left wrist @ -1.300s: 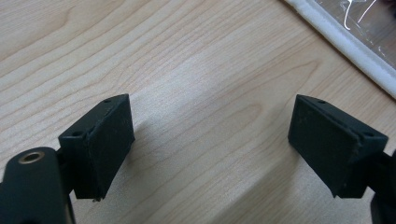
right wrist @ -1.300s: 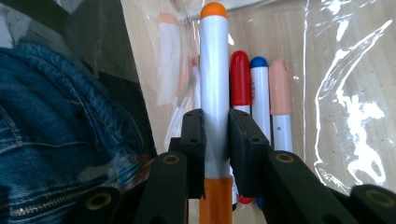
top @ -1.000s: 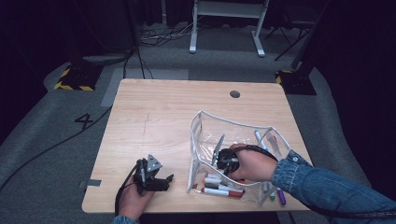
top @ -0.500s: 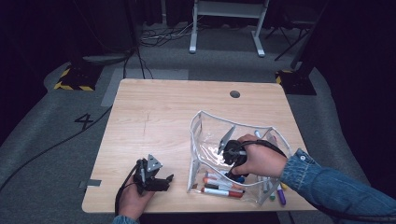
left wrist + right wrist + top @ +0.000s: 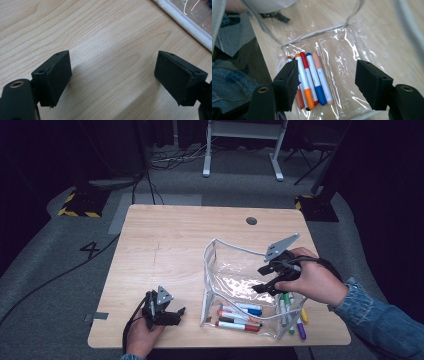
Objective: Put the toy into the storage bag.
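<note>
Left gripper [image 5: 172, 312] idled wide and empty on the table [image 5: 165, 240]; right gripper [image 5: 267, 277], jaws just opened and empty, hung inside the clear pouch [image 5: 235, 275] above the markers [image 5: 312, 77], best lifted straight out, clear of the plastic.

One clear pouch [image 5: 235, 280] on one wooden table [image 5: 175, 250], five markers [image 5: 312, 77] lying side by side inside the pouch, a few more loose markers [image 5: 292, 312] at its right end, exact number unclear, two grippers.
</note>
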Demonstrator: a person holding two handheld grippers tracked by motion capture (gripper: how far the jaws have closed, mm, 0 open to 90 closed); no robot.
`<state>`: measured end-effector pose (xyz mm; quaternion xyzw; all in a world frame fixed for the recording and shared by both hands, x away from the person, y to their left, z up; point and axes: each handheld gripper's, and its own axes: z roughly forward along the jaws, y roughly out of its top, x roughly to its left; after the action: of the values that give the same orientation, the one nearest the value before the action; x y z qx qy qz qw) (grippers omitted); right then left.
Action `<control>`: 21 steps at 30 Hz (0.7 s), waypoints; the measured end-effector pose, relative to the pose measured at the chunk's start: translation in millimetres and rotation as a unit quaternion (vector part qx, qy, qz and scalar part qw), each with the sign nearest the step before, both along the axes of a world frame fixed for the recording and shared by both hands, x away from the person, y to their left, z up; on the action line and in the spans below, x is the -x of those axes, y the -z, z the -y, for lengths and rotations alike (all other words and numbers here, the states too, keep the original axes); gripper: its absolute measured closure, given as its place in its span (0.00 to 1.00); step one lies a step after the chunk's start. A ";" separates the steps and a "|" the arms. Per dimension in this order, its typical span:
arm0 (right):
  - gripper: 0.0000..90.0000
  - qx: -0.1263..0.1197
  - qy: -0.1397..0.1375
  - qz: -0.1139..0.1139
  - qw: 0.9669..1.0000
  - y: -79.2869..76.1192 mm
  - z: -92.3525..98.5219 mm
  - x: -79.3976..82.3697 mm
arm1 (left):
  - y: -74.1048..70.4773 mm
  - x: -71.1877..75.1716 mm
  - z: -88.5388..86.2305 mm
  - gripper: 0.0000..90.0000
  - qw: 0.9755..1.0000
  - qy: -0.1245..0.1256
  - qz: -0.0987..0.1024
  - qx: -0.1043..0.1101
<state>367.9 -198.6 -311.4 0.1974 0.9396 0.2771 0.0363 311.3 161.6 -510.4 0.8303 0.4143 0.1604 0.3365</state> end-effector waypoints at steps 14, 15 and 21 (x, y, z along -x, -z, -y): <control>0.43 -0.047 0.092 0.040 0.994 -39.2 81.6 -2.0 | 0.3 1.6 -0.7 0.16 1.000 -0.004 -0.001 0.002; 0.43 -0.047 0.099 0.043 0.993 -40.2 85.8 -2.5 | 0.2 1.5 -0.9 0.16 1.000 -0.003 -0.001 0.001; 0.43 -0.059 0.138 0.049 0.987 -40.5 112.4 -5.9 | 0.2 1.2 -1.0 0.16 1.000 -0.002 0.001 0.001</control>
<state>373.8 -311.0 -270.9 0.3134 0.8826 0.3335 0.1081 310.1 162.6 -510.6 0.8290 0.4162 0.1614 0.3368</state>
